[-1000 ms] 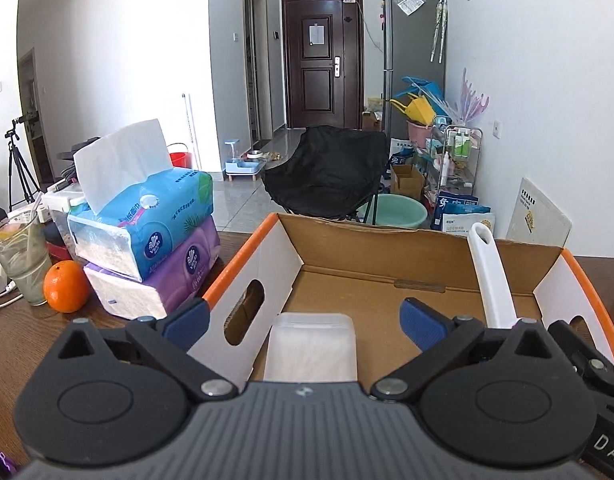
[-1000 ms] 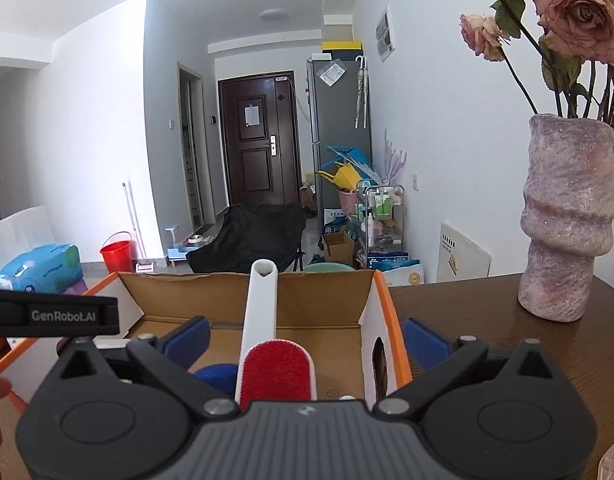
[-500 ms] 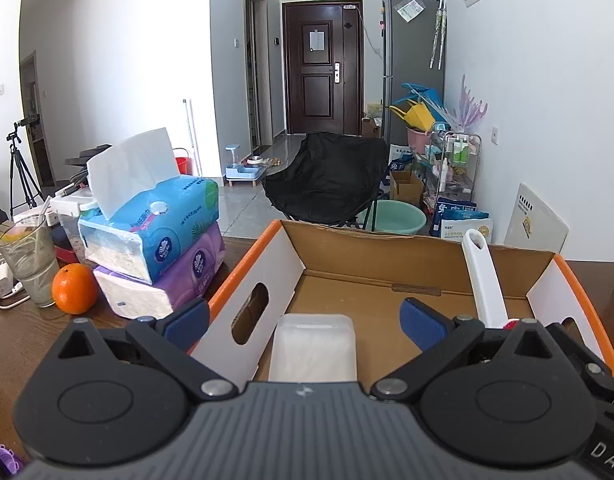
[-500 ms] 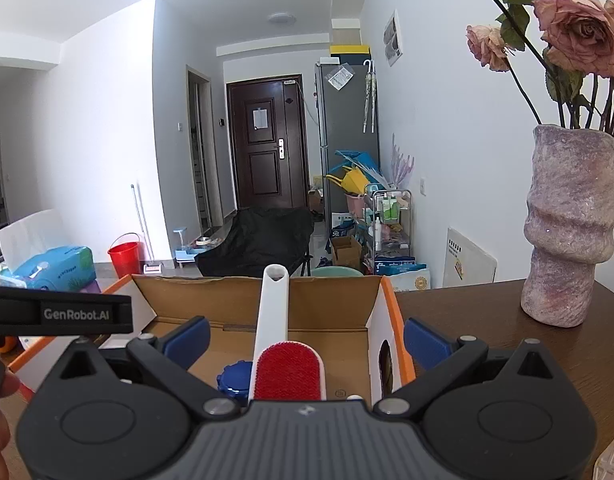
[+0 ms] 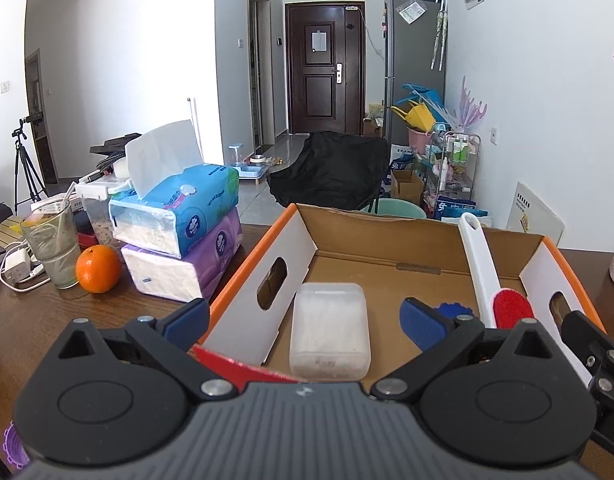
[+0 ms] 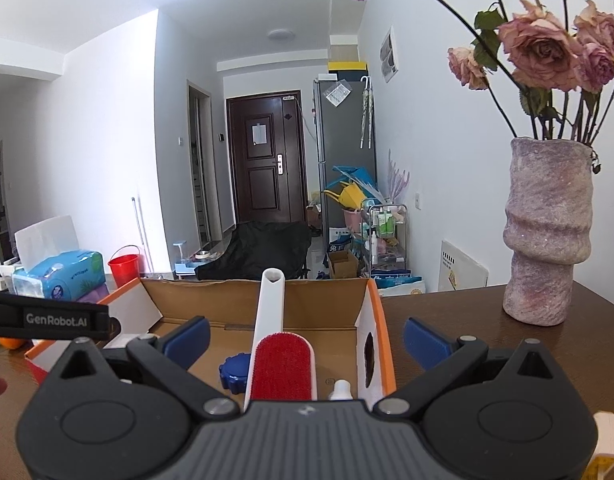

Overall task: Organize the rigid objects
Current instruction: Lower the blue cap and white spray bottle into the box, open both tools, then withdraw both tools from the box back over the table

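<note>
A: Where's your lint brush point(image 6: 282, 364)?
B: It lies in the cardboard box point(image 5: 391, 246), white handle leaning on the far wall, red pad near you. A blue cap point(image 6: 234, 372) sits just left of it and a clear plastic case point(image 5: 329, 330) lies toward the box's left side.
A: And your grippers?
B: Your right gripper point(image 6: 305, 342) is spread wide, empty, above the brush. Your left gripper point(image 5: 303, 322) is released too, straddling the box's left wall; tissue packs point(image 5: 183, 236) and an orange point(image 5: 98, 269) stand outside

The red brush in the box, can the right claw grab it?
Probably yes. The red brush lies in the open box right before the right claw, which is open, with nothing on top.
</note>
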